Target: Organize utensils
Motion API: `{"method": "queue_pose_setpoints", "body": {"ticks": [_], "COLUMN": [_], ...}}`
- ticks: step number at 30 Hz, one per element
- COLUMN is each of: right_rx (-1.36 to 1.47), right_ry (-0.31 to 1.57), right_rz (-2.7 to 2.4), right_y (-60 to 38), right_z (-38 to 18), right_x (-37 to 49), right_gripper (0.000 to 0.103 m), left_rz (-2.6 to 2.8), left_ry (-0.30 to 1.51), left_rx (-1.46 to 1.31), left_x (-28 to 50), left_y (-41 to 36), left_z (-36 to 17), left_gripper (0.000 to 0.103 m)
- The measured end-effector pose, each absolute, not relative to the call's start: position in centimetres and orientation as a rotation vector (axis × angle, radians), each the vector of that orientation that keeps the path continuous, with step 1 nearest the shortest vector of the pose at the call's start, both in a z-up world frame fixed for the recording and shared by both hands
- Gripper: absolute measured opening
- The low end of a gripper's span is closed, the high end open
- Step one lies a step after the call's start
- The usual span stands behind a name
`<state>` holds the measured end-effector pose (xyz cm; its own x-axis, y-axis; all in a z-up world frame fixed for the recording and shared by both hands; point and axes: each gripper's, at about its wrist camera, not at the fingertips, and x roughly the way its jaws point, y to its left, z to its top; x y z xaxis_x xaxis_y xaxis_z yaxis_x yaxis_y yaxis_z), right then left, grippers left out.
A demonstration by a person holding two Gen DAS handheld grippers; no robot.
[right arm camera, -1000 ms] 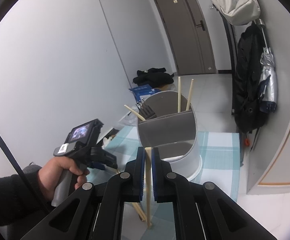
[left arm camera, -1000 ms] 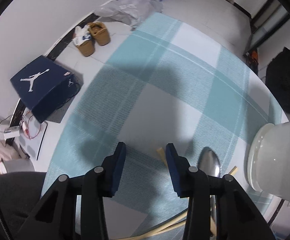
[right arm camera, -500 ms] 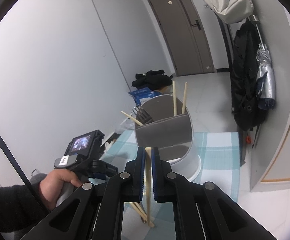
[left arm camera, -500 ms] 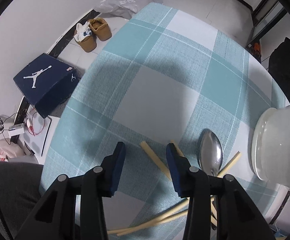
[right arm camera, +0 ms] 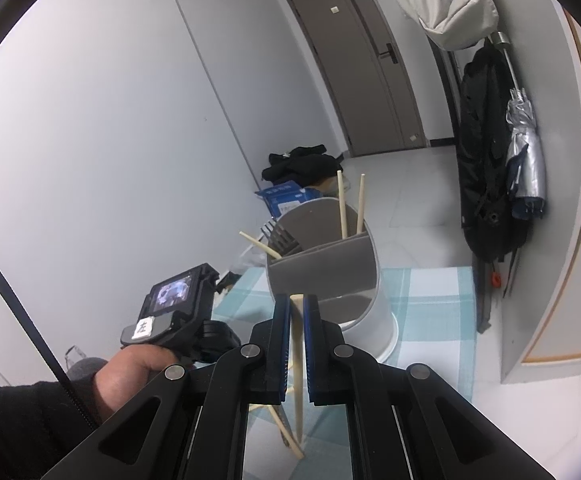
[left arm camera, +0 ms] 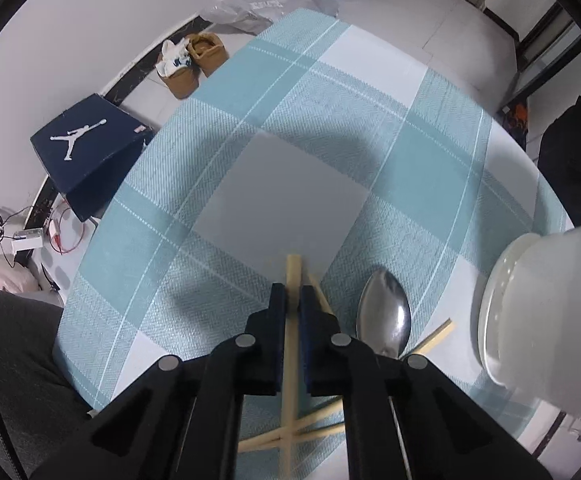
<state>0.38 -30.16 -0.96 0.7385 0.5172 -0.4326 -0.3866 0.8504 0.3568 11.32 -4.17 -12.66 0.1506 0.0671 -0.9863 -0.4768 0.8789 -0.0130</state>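
Note:
On the checked cloth lie several wooden chopsticks (left arm camera: 436,334) and a steel spoon (left arm camera: 384,316). My left gripper (left arm camera: 293,292) points straight down, its jaws closing on one chopstick (left arm camera: 293,268) whose tip sticks out past the pads. The right gripper (right arm camera: 296,300) is shut on another chopstick (right arm camera: 298,400), held upright just in front of the white utensil holder (right arm camera: 374,320). That holder has a grey divider, with two chopsticks (right arm camera: 342,208) standing at the back and a fork (right arm camera: 280,236) and a third chopstick at the left.
The round table (left arm camera: 290,160) ends close on the left. The holder (left arm camera: 542,320) stands at its right edge. On the floor are a dark shoebox (left arm camera: 86,148) and slippers (left arm camera: 194,60). A hand (right arm camera: 130,368) holds the left gripper's handle.
The left jaws have gone from wide apart to pressed on a chopstick lying beneath them. The right gripper keeps its chopstick and has hardly shifted.

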Motion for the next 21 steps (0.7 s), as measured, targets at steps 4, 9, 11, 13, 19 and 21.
{"method": "queue_pose_setpoints", "body": {"ticks": [4, 9, 11, 13, 19, 21], "right_rx": [0.264, 0.258, 0.255, 0.247, 0.217, 0.220], "right_ry": [0.541, 0.542, 0.544, 0.543, 0.566, 0.564], "right_rz": [0.491, 0.480, 0.479, 0.480, 0.454, 0.447], "right_y": [-30.5, -30.3, -30.1, -29.9, -28.8, -28.6], "right_z": [-0.8, -0.9, -1.0, -1.1, -1.6, -1.6], "right_x": [0.3, 0.6, 0.6, 0.6, 0.8, 0.7], "right_gripper": [0.006, 0.006, 0.006, 0.006, 0.006, 0.006], "left_rz": [0.388, 0.328, 0.295, 0.250, 0.145, 0.114], "left_ry": [1.338, 1.231, 1.153, 1.058, 0.888, 0.839], "left_rx": [-0.379, -0.436, -0.441, -0.436, -0.403, -0.394], "left_x": [11.3, 10.4, 9.7, 8.6, 6.1, 5.3], "left_y": [-3.7, -2.8, -2.8, -2.6, -2.7, -2.7], "left_z": [-12.5, -10.7, -9.4, -7.6, -3.5, -2.5], "left_gripper": [0.003, 0.003, 0.003, 0.003, 0.003, 0.003]}}
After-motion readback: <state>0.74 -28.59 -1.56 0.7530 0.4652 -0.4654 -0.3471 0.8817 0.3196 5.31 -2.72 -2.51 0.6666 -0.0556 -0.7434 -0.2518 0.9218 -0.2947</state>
